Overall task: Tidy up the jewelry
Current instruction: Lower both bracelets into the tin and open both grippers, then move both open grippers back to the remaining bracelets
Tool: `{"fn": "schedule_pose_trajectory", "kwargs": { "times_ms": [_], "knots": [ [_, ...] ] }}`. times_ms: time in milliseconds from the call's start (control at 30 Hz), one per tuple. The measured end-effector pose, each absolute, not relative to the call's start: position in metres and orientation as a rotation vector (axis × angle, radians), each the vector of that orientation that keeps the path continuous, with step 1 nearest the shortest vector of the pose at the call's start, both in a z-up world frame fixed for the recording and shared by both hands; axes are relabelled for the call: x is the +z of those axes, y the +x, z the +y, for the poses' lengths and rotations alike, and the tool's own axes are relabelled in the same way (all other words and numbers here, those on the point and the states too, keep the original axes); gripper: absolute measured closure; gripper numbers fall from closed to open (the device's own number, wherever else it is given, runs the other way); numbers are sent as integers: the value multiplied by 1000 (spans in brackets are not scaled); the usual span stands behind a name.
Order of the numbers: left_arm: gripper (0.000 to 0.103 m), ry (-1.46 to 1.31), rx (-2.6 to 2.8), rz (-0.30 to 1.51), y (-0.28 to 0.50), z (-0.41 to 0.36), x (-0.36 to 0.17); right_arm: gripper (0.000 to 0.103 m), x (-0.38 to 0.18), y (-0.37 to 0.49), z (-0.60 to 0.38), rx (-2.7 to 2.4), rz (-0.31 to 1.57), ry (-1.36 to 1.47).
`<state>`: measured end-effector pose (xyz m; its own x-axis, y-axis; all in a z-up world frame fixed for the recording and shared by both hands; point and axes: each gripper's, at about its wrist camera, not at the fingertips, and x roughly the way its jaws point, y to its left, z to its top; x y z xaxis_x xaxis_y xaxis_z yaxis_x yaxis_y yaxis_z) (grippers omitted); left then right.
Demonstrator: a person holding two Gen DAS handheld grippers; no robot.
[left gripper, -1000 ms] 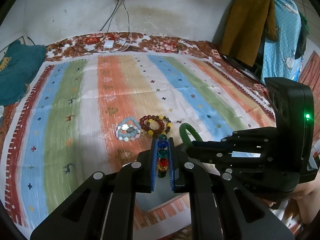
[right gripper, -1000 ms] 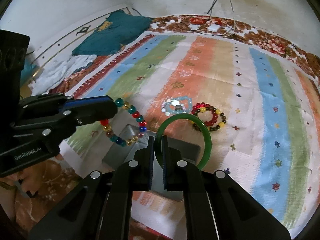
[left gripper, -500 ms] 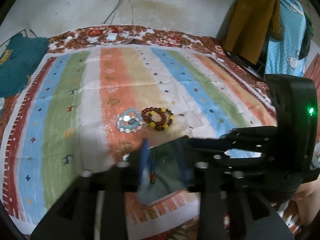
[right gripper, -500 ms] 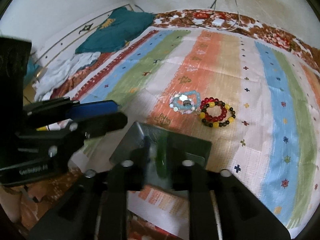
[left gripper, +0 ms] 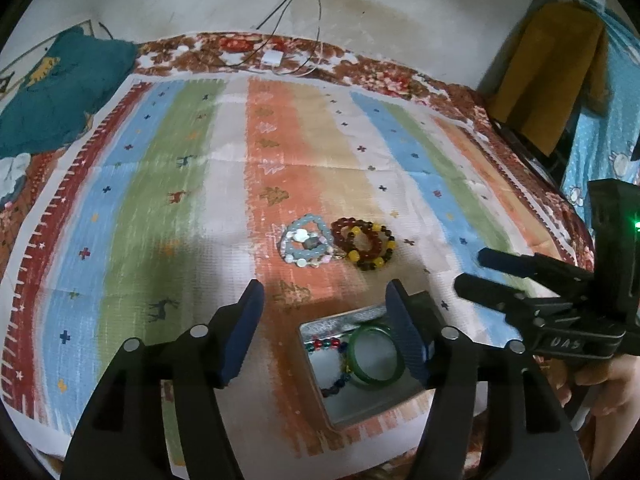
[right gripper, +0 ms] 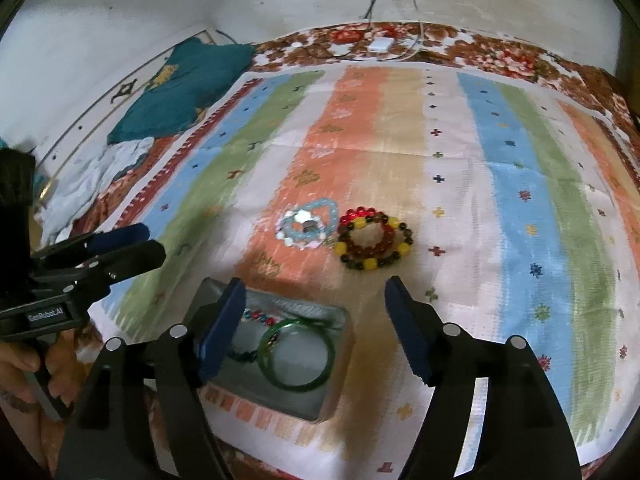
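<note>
In the grey metal tin (left gripper: 362, 408), my green jade bangle (left gripper: 374, 358) and multicoloured bead bracelet (left gripper: 326, 345) now lie released; my left hand-held gripper (left gripper: 326, 332) and right hand-held gripper (right gripper: 314, 330) have just been opening, empty.

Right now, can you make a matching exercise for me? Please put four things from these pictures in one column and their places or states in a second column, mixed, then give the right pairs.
Things:
1. smooth green bangle
2. pale blue beaded bracelet
3. red and yellow beaded bracelet
4. left gripper

Places or states:
A. on the striped cloth, right of its neighbour
B. fingers apart, nothing between them
C. inside the grey metal tin
D. on the striped cloth, left of its neighbour

Pairs: 1-C, 2-D, 3-A, 4-B
</note>
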<state>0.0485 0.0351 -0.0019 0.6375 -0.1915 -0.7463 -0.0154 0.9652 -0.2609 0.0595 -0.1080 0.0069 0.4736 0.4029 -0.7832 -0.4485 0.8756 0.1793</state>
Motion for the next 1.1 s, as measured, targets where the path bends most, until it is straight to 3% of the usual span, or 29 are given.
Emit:
{"fn": "schedule_pose_trajectory", "kwargs": {
  "times_ms": [267, 567, 1100],
  "knots": [
    [26, -257, -89, 911, 66, 38, -12, 20, 5, 76, -113, 469, 952, -67],
    [15, -291, -68, 954, 85, 55, -27, 17, -5, 104, -114, 441, 994, -63],
    [15, -344, -92, 1033, 125, 68, -57, 17, -32, 141, -118, 381, 1085, -84]
  ]
}}
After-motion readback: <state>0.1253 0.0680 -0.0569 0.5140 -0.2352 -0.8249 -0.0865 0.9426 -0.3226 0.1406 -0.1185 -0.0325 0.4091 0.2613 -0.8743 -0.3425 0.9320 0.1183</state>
